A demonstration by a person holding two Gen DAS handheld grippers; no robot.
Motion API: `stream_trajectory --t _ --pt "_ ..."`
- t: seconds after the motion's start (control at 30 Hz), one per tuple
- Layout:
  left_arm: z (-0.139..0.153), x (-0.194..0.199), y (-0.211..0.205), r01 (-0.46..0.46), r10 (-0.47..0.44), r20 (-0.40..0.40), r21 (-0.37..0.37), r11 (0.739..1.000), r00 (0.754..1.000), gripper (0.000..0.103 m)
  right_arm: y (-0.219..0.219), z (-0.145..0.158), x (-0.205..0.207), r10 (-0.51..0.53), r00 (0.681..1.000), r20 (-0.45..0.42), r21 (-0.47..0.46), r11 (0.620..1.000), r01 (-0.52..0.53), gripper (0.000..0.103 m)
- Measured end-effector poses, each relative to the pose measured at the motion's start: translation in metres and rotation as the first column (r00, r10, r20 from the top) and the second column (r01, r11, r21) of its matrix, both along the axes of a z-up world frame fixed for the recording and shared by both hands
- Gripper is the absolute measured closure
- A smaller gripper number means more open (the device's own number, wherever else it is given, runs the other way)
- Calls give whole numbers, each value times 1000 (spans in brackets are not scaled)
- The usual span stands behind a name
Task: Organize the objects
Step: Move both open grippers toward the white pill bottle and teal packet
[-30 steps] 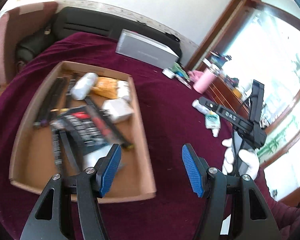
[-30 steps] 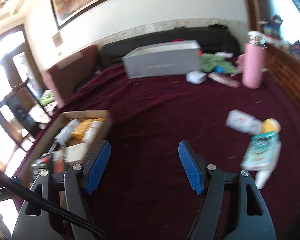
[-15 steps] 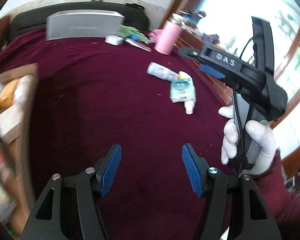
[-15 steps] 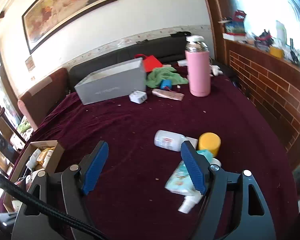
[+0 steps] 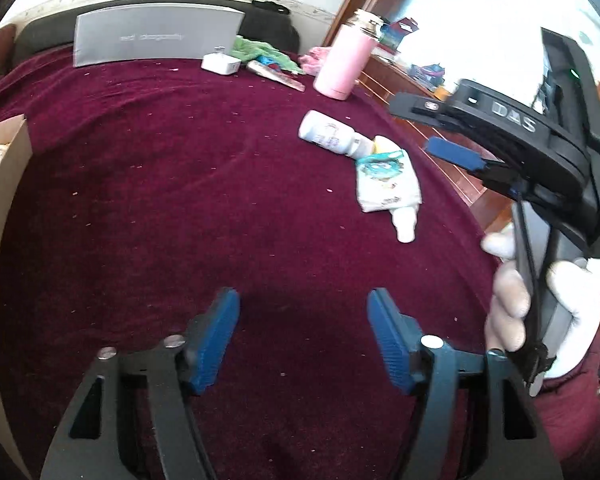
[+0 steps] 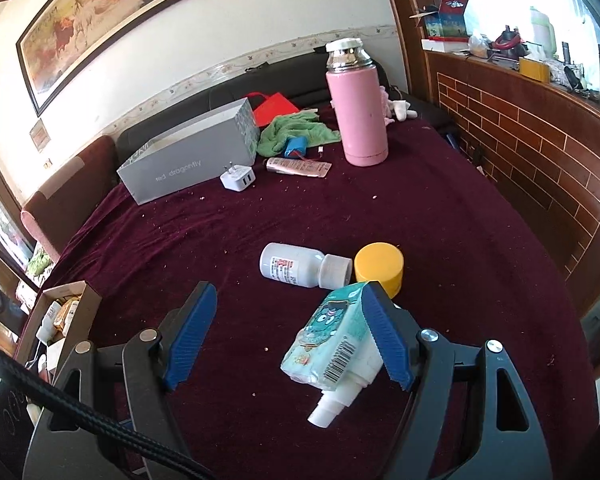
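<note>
A light-blue cartoon-print pouch with a white spout (image 6: 332, 340) lies on the maroon cloth. It sits between the fingers of my right gripper (image 6: 288, 332), close against the right pad (image 6: 386, 336); the pads do not press on it, and the gripper is open. Just beyond lie a white pill bottle (image 6: 296, 266) on its side and a yellow lid (image 6: 380, 264). My left gripper (image 5: 302, 336) hovers over bare cloth, its jaws opening with nothing between them. The pouch (image 5: 388, 184) and bottle (image 5: 328, 136) lie ahead to its right. A white-gloved hand (image 5: 508, 308) holds the right gripper (image 5: 420, 128).
A cardboard box (image 6: 88, 304) with several items stands at the left edge. At the back are a grey shoebox (image 6: 188, 156), a white charger (image 6: 238, 178), a green cloth (image 6: 296, 130) and a tall pink flask (image 6: 358, 108). A brick wall (image 6: 540, 152) borders the right.
Both views have swung right, away from the cardboard box and towards the bottle and pouch. The right gripper has closed in over the pouch. The left jaws stand wider apart.
</note>
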State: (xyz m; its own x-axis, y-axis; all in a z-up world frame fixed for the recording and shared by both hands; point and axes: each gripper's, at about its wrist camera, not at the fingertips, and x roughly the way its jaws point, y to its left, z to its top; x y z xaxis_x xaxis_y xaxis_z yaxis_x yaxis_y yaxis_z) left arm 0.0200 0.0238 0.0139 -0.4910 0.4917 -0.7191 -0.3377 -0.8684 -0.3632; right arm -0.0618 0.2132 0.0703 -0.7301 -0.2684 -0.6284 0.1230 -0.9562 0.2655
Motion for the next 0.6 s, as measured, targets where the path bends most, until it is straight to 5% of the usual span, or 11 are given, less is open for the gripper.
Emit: stream_trajectory --t 0.23,0.47,0.6 --pt "-1 -3 15 68 -68 -6 -5 998 998 11 -6 -6 -7 18 998 62 -2 1000 -18 28" --pt "-3 -9 -8 74 -79 21 180 981 997 6 -17 5 -28 52 989 141 -2 999 -53 28" --pt "-4 -10 -14 75 -84 31 226 971 996 5 -29 -3 -53 57 973 224 12 998 -61 28"
